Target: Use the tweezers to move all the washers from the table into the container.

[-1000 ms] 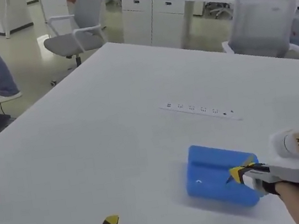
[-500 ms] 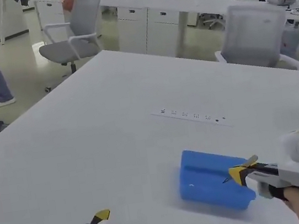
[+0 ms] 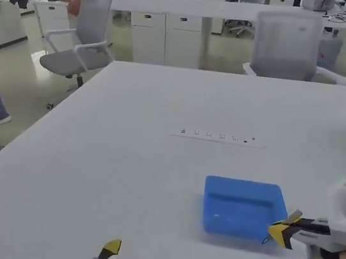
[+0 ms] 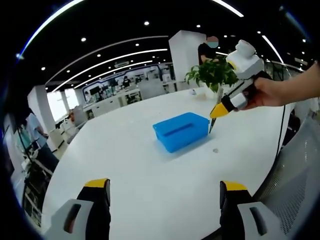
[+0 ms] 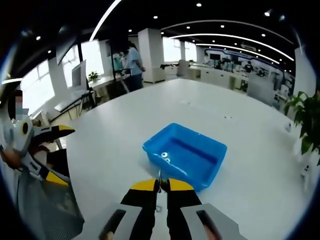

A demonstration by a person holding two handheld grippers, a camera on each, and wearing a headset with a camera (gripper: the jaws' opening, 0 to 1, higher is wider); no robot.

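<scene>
Right tool (image 5: 161,186): pressing together on the tweezers (image 5: 160,176), hovering at the blue container's (image 5: 214,165) near wall.
Left tool (image 4: 165,186): hanging spread wide, well apart from it.
Washers (image 5: 164,156): seemingly two, lying inside the container.
Bench (image 4: 150,175): carrying one small ring (image 4: 215,150), possibly another washer.

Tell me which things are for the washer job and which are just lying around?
For the job: tweezers in the right tongs, blue container, washers inside it, one loose washer on the table.
Just lying about: power strip, chairs, potted plant.
</scene>
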